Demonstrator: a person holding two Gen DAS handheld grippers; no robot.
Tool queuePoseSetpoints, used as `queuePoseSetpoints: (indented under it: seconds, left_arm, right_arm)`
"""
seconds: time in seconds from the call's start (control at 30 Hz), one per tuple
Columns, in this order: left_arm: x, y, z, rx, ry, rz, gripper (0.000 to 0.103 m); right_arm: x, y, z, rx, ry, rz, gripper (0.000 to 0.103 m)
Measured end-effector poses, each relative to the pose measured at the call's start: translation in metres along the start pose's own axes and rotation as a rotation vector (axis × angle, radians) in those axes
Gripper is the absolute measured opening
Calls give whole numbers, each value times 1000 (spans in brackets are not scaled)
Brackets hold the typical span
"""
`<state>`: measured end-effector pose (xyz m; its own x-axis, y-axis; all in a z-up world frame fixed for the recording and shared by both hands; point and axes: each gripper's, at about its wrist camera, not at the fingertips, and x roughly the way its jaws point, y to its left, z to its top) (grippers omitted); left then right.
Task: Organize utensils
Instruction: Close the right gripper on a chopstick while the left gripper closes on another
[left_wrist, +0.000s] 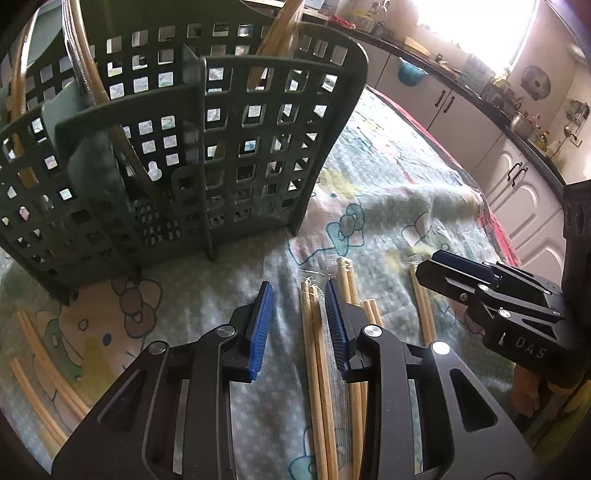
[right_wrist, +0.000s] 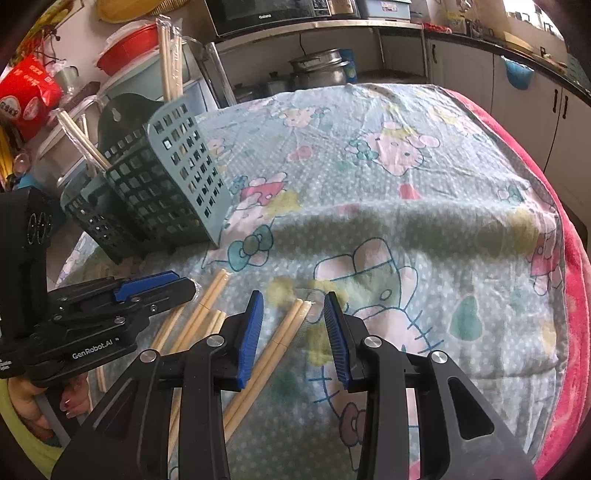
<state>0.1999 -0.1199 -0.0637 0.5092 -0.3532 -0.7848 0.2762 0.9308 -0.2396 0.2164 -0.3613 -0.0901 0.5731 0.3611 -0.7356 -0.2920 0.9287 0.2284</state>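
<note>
1. Nearest, the left gripper (left_wrist: 299, 325) hangs low and wide open over the wrapped chopsticks (left_wrist: 319, 369), holding nothing; one pad could snag the wrapper and scatter them.
2. The right gripper (right_wrist: 293, 332), also open and empty, straddles another chopstick pair (right_wrist: 275, 343).
3. Farther off stands the green utensil basket (left_wrist: 177, 155), already holding chopsticks.

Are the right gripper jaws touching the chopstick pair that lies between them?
Apart. In the right wrist view the right gripper is open, and patterned cloth shows between each jaw and the wrapped chopstick pair.
</note>
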Motion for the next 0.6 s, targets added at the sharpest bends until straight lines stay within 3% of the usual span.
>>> queuePoseSetpoints:
  seconds: [0.43,0.6]
  left_arm:
    - [9,-2,1,-15,13,-8,24]
    - [9,-4,1,0,13,4,24]
  right_arm:
    - [19,5,-3,-14,40,-54,31]
    - [20,6,-4,-21,33,-84,23]
